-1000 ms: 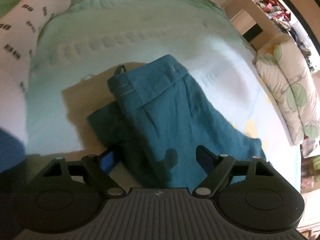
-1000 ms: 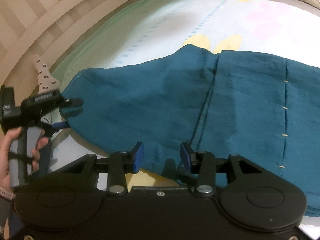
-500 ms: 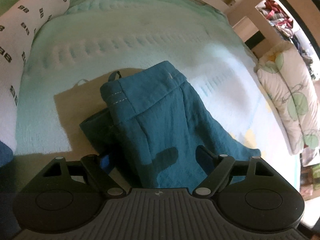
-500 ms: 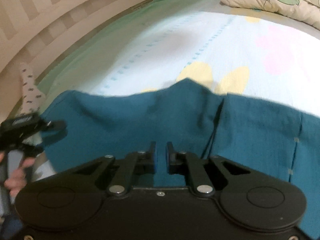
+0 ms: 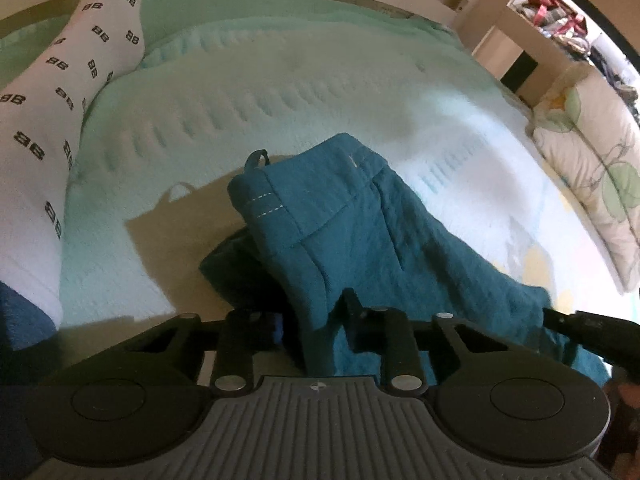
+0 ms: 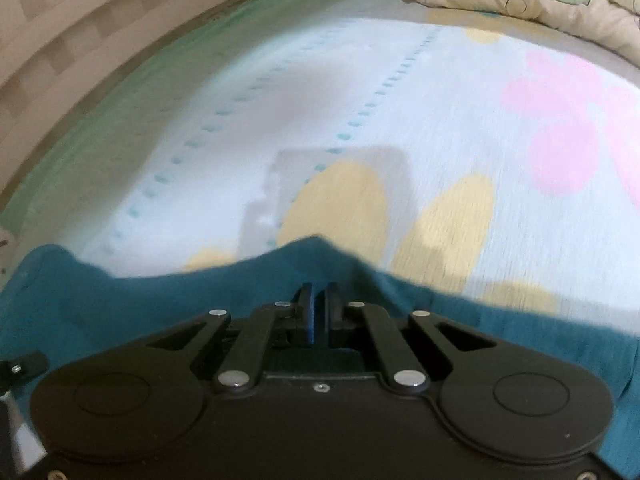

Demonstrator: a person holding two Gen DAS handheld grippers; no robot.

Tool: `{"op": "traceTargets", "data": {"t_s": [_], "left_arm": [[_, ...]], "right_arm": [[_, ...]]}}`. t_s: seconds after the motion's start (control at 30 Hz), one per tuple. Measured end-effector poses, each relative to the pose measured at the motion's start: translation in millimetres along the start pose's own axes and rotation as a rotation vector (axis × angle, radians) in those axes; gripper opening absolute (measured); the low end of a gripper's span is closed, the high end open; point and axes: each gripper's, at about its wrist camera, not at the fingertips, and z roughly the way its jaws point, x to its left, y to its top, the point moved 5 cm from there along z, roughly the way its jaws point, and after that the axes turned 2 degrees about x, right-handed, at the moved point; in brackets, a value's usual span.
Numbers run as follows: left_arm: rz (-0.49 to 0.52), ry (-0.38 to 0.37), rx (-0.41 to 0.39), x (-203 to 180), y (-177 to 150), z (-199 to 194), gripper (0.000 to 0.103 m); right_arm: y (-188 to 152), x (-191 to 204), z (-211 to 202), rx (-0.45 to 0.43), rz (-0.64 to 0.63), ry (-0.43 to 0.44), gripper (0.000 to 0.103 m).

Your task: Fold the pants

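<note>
Teal pants lie on a bed, waistband with a belt loop at the far end. My left gripper has its jaws narrowed around a fold of the teal fabric at the near edge. In the right wrist view my right gripper is shut on the pants' edge, which it holds lifted above the sheet. The right gripper's tip shows at the right edge of the left wrist view.
The bed sheet is pale with yellow and pink spots and a green border. A white patterned pillow lies at the left, a leaf-print pillow at the right. A wooden bed frame runs along the far side.
My right gripper has closed on the pants' edge and lifted it, tilting toward the far sheet. My left gripper's jaws have narrowed around the fabric fold.
</note>
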Motion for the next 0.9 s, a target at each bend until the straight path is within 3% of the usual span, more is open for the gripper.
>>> {"op": "traceTargets", "data": {"t_s": [0.03, 0.27, 0.47, 0.67, 0.77, 0.9], "left_arm": [[0.007, 0.001, -0.004, -0.6, 0.2, -0.2, 0.016], [0.043, -0.008, -0.045, -10.3, 3.9, -8.5, 0.007], [0.103, -0.023, -0.114, -32.1, 13.8, -30.2, 0.006], [0.218, -0.039, -0.187, -70.9, 22.2, -56.2, 0.006], [0.295, -0.04, -0.241, -99.5, 22.5, -72.9, 0.006], [0.438, -0.073, -0.329, -153.4, 14.2, -101.5, 0.006]], "right_arm": [[2.2, -1.7, 0.8, 0.001, 0.016, 0.004, 0.006], [-6.6, 5.4, -42.9, -0.033, 0.014, 0.095, 0.017], [-78.1, 18.9, -84.5, 0.068, 0.011, 0.195, 0.02], [-152.3, 24.1, -83.9, 0.173, -0.015, 0.184, 0.02], [-152.2, 26.2, -93.1, 0.149, -0.052, 0.195, 0.021], [-137.8, 3.0, -122.4, 0.068, 0.035, 0.252, 0.022]]}}
